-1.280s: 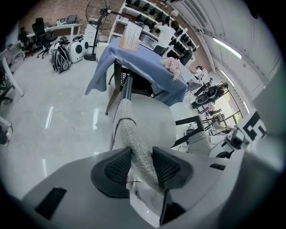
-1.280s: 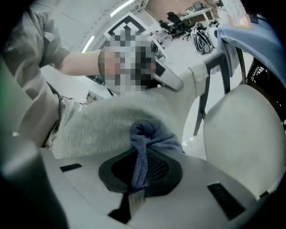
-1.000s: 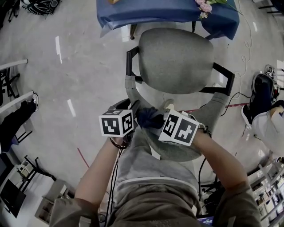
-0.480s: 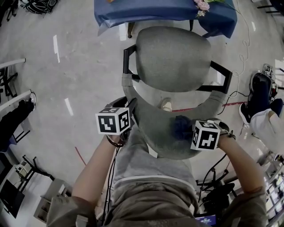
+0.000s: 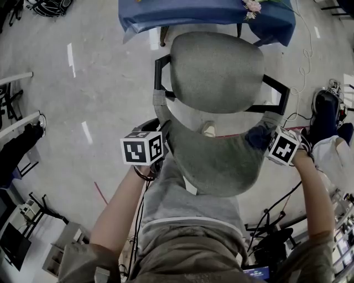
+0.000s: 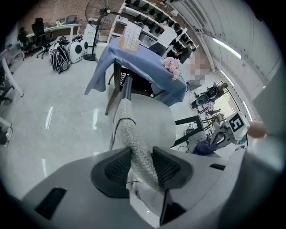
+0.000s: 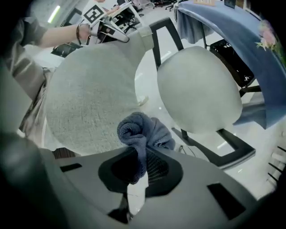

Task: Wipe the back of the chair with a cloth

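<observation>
Two-jaw left gripper (image 6: 140,164): pads clamped on the chair back (image 5: 215,163) — its left edge, centre-left.
Right gripper (image 7: 136,167): jaws pinching the blue cloth (image 7: 144,132).
Cloth: at the chair back's right edge — centre-right.

**Desk:** What colours run across the frame?

**Photographer:** The chair back (image 5: 218,163) is a speckled grey weave and the seat (image 5: 215,74) matches it. The armrests (image 5: 278,91) are black. The cloth (image 7: 142,130) is dark blue with a looped pile.

**Desk:** And around it?

**Photographer:** There is a blue tablecloth (image 5: 199,15) topped with pink flowers (image 5: 253,6). The pale grey floor (image 5: 105,83) is dashed with white tape and crossed by one red line (image 5: 102,193). The marker cubes (image 5: 142,150) show black squares on white.
</observation>
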Action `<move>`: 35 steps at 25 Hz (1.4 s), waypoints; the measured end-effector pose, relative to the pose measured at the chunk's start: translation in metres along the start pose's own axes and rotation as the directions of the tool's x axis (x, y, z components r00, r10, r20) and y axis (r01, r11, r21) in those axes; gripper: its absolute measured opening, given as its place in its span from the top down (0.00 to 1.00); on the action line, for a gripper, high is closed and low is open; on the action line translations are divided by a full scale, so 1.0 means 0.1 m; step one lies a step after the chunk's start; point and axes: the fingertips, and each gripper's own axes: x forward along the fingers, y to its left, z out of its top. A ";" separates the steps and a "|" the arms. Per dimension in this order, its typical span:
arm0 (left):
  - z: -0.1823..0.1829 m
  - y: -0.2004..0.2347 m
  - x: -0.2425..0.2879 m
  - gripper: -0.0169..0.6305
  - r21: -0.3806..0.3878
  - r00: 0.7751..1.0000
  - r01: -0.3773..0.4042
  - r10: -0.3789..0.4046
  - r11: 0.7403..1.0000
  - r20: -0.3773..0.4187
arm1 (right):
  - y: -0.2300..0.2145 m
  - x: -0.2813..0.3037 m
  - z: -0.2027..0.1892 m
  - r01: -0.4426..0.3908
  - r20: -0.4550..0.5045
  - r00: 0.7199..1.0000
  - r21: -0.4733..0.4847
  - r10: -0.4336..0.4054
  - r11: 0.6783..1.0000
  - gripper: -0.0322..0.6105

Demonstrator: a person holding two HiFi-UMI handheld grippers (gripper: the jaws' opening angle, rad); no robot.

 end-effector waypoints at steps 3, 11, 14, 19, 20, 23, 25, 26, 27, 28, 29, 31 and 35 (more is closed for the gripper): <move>0.01 0.00 0.00 0.71 0.001 1.000 0.005 -0.005 1.000 0.003 | 0.53 0.01 0.32 -0.159 0.079 0.984 -0.048 0.163 0.986 0.88; 0.01 0.00 0.00 0.71 0.005 1.000 -0.007 0.007 1.000 0.004 | 1.66 -0.38 1.69 -0.210 0.359 0.886 -0.258 0.295 0.943 0.88; 0.01 0.00 0.00 0.71 0.007 1.000 -0.009 0.009 1.000 0.001 | 1.72 -0.57 2.06 -0.166 0.420 0.861 -0.301 0.287 0.939 0.88; 0.00 0.01 0.00 0.71 0.010 1.000 -0.014 0.014 1.000 0.004 | 1.70 -0.70 2.41 -0.108 0.545 0.802 -0.270 0.244 0.957 0.88; 0.00 0.01 0.01 0.71 0.011 1.000 -0.015 0.015 1.000 0.004 | 1.70 -0.69 2.40 -0.107 0.550 0.800 -0.264 0.241 0.959 0.88; -0.01 0.01 0.00 0.71 0.015 1.000 -0.016 0.016 1.000 0.002 | 1.74 -0.61 2.20 -0.134 0.521 0.815 -0.259 0.255 0.957 0.88; -0.02 0.03 -0.02 0.71 0.019 1.000 -0.018 0.018 1.000 -0.003 | 1.79 -0.55 1.98 -0.159 0.472 0.840 -0.257 0.267 0.953 0.88; -0.02 0.03 -0.02 0.71 0.024 1.000 -0.017 0.017 1.000 -0.005 | 1.80 -0.52 1.85 -0.167 0.444 0.855 -0.253 0.268 0.953 0.88; -0.01 0.03 -0.03 0.71 0.030 1.000 -0.015 0.015 0.999 -0.007 | 1.81 -0.50 1.71 -0.171 0.418 0.869 -0.248 0.264 0.954 0.88; -0.01 0.03 -0.03 0.71 0.038 1.000 -0.012 0.012 0.999 -0.008 | 1.81 -0.49 1.58 -0.171 0.396 0.882 -0.240 0.257 0.956 0.88; 0.00 0.03 -0.04 0.70 0.043 1.000 -0.010 0.010 0.999 -0.009 | 1.80 -0.48 1.45 -0.169 0.377 0.892 -0.231 0.248 0.958 0.88; 0.00 0.03 -0.05 0.70 0.047 1.000 -0.014 0.014 0.999 -0.010 | 1.77 -0.47 1.21 -0.167 0.351 0.907 -0.206 0.232 0.964 0.88; 0.00 -0.01 -0.15 0.72 0.091 0.999 -0.054 0.054 0.994 -0.004 | 1.65 -0.47 0.81 -0.155 0.307 0.932 -0.144 0.193 0.977 0.88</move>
